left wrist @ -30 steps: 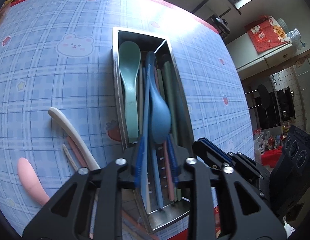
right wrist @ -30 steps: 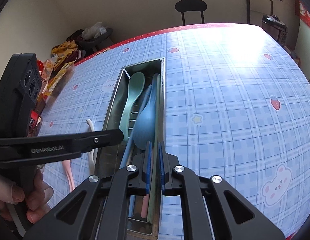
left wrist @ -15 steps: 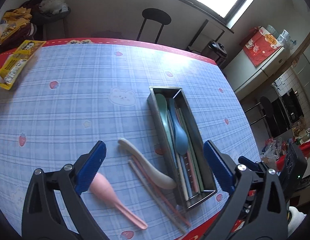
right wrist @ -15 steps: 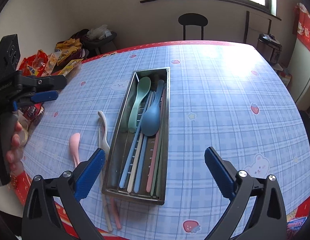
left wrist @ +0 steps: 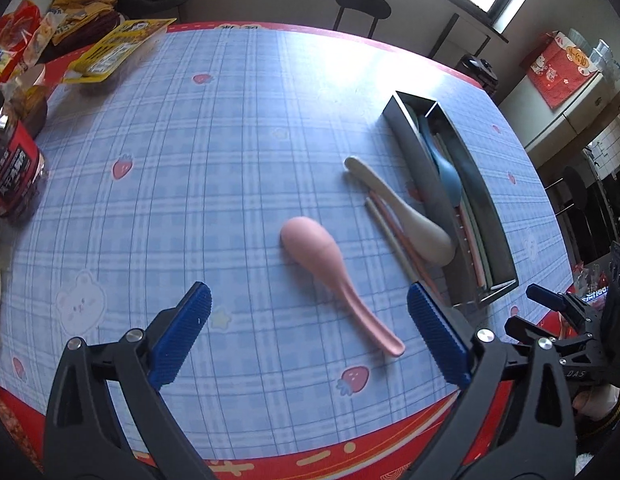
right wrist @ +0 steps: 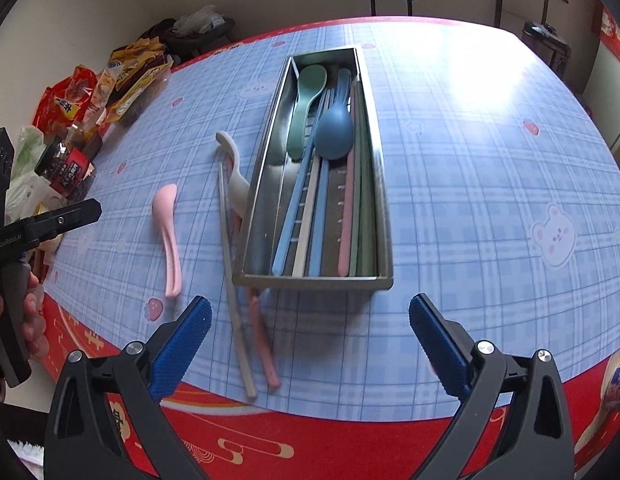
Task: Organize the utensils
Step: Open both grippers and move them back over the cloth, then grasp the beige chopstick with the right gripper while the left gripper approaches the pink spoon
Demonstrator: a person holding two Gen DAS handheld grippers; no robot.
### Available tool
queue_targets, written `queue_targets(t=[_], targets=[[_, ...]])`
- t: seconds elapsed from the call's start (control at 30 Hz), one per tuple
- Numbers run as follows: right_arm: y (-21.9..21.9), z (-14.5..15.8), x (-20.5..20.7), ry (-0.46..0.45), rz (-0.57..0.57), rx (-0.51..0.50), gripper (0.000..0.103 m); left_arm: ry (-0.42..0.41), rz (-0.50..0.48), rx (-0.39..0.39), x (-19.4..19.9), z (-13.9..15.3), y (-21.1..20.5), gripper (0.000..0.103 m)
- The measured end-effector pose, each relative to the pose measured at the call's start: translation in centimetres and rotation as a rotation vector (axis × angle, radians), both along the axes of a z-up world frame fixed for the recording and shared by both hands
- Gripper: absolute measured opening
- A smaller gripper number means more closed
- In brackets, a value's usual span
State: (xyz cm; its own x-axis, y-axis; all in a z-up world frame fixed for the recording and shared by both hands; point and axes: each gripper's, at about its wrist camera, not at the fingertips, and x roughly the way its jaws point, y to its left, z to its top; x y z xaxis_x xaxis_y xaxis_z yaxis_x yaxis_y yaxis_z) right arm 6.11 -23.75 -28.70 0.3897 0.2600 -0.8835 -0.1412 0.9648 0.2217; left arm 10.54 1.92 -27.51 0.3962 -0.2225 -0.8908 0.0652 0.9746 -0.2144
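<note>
A steel utensil tray [right wrist: 266, 152] [left wrist: 491, 236] holds a green spoon [right wrist: 306, 100], a blue spoon [right wrist: 333, 132] and several chopsticks. On the cloth left of it lie a pink spoon [left wrist: 325, 264] [right wrist: 168, 232], a cream spoon [left wrist: 405, 216] [right wrist: 234, 176] and a cream and a pink chopstick [right wrist: 238, 304]. My left gripper [left wrist: 308, 340] is open and empty above the pink spoon's handle. My right gripper [right wrist: 310, 344] is open and empty, near the tray's front end. The left gripper also shows at the left edge of the right wrist view [right wrist: 50, 220].
The table [right wrist: 489, 160] has a blue plaid cloth with a red border. Snack packets [left wrist: 118, 48] and a red jar [left wrist: 14, 164] stand at its left side. A black stool [left wrist: 361, 4] is beyond the far edge.
Both grippers opened and pulled back from the tray. The left gripper swung left and now sits over the pink spoon. The blue spoon stays in the tray.
</note>
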Motion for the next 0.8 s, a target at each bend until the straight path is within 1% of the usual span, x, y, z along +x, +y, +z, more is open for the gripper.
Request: queue_targets(t=[0.07,0.13,0.17,0.23,0.27,0.33,0.37,0.43,0.5,0.53,0.6,0.8], targets=[[0.8,-0.4,-0.5,0.013,0.028,-0.001,0.095,0.010,0.014,0.000,-0.6,-0.4,0.5,0.097],[1.5,-0.6,-0.9,0.026,0.064,0.022,0.085,0.014,0.029,-0.005,-1.1,-0.8,1.1,0.097],[1.8,-0.8,-1.1,0.033,0.079,0.028,0.082,0.015,0.035,-0.005,-1.3,-0.7,1.2,0.097],[2.6,-1.0,-1.3,0.044,0.104,0.027,0.070,0.014,0.039,-0.002,-1.5,-0.8,1.5,0.097],[3.0,-1.1,-1.4,0.051,0.121,0.031,0.066,0.013,0.040,0.004,-1.7,-0.8,1.6,0.097],[3.7,-1.1,-1.7,0.056,0.149,0.039,0.050,0.006,0.040,0.017,-1.9,-0.4,1.5,0.097],[4.0,-1.2,-1.7,0.060,0.163,0.045,0.046,0.001,0.040,0.019,-2.0,-0.3,1.5,0.097],[4.6,-1.5,-1.6,0.072,0.186,0.058,0.029,-0.002,0.039,0.020,-2.1,-0.1,1.6,0.097],[5.0,-1.7,-1.4,0.080,0.204,0.058,0.021,-0.005,0.039,0.019,-2.2,0.0,1.7,0.097],[5.3,-1.8,-1.4,0.080,0.212,0.051,0.018,-0.006,0.040,0.018,-2.3,0.1,1.8,0.097],[5.7,-2.1,-1.1,0.078,0.224,0.034,0.016,-0.007,0.041,0.016,-2.3,0.1,2.0,0.096],[7.0,-3.0,-0.3,0.067,0.252,-0.042,0.016,0.002,0.049,0.018,-2.5,-0.2,2.4,0.096]])
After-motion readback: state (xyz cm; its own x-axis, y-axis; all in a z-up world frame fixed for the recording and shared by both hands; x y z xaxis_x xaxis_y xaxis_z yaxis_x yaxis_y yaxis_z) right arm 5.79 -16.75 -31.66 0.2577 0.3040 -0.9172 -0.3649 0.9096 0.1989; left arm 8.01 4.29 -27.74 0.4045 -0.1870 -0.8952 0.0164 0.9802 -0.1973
